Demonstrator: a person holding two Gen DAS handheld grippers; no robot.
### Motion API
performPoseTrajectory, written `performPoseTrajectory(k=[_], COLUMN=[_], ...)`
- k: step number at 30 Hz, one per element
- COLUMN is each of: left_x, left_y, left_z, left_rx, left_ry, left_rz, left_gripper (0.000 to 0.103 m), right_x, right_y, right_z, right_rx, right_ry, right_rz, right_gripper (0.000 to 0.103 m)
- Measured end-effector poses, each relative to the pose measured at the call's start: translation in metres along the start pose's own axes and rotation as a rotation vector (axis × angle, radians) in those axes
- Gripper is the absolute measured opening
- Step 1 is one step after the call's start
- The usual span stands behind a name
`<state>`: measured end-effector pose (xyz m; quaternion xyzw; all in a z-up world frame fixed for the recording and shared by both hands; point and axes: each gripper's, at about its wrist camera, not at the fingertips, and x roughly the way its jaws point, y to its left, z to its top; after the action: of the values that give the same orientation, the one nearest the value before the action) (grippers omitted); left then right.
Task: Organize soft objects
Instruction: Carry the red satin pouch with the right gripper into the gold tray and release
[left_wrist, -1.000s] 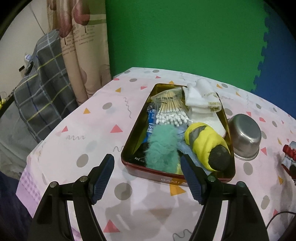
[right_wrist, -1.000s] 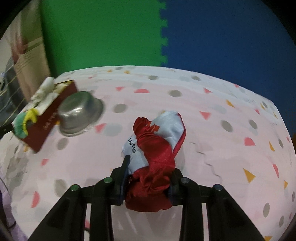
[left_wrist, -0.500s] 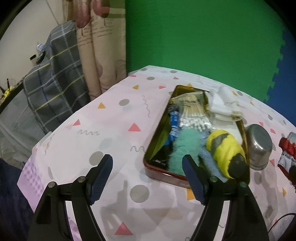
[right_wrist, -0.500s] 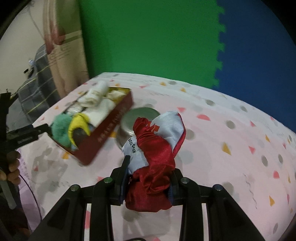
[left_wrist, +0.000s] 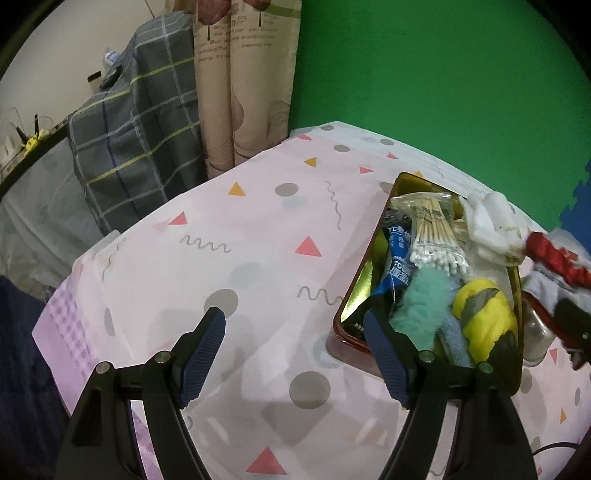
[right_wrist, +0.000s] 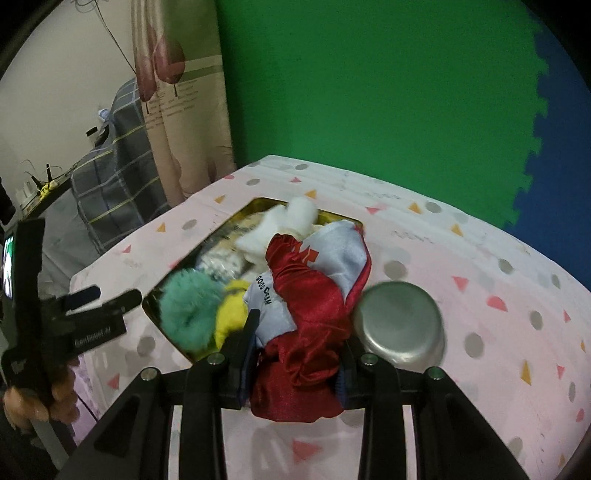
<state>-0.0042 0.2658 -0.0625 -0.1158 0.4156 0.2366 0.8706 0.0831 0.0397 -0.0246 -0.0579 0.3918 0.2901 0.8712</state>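
Observation:
My right gripper (right_wrist: 295, 350) is shut on a red and white cloth bundle (right_wrist: 306, 295) and holds it in the air over the near right side of the tin (right_wrist: 155, 314). The bundle also shows at the right edge of the left wrist view (left_wrist: 554, 266). The gold-lined red tin (left_wrist: 362, 273) holds a teal fluffy item (left_wrist: 421, 299), a yellow and grey plush (left_wrist: 480, 314), cotton swabs (left_wrist: 436, 236) and white cloths (left_wrist: 487, 221). My left gripper (left_wrist: 295, 354) is open and empty, low over the tablecloth left of the tin.
A steel bowl (right_wrist: 399, 328) lies upside down right of the tin. The table (left_wrist: 221, 258) has a pink patterned cloth; its left edge drops off near a plaid-covered item (left_wrist: 136, 129) and a curtain (left_wrist: 243, 74). Green and blue foam mats line the back wall.
My right gripper carried the cloth bundle up and left, from beside the bowl to over the tin. My left gripper drew back to the left, away from the tin.

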Motion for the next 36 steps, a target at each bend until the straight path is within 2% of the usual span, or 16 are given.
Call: performPoseTrajectory(k=[14, 24, 30, 35, 36], left_x=[0.003, 0.005, 0.005, 0.005, 0.006], left_y=[0.009, 0.011, 0.011, 0.010, 0.009], left_z=[0.002, 0.002, 0.002, 0.001, 0.001], left_rx=[-0.029, -0.034, -0.036, -0.032, -0.028], left_ry=[0.006, 0.012, 0.017, 0.013, 0.014], left_rz=[0.014, 0.010, 0.008, 0.010, 0.011], left_gripper=[0.075, 0.075, 0.075, 0.075, 0.075], right_x=[0.044, 0.079, 0.083, 0.076, 0.073], right_y=[0.044, 0.052, 0.054, 0.056, 0.056], right_z=[0.022, 0.033, 0.030, 0.031, 0.030], right_rx=[-0.065, -0.080, -0.069, -0.086, -0.090], right_ry=[0.025, 0.060, 0.058, 0.046, 0.041], right_rz=[0.061, 0.027, 0.004, -0.047, -0.054], right_gripper=[0.033, 0.033, 0.037, 0.059, 0.060])
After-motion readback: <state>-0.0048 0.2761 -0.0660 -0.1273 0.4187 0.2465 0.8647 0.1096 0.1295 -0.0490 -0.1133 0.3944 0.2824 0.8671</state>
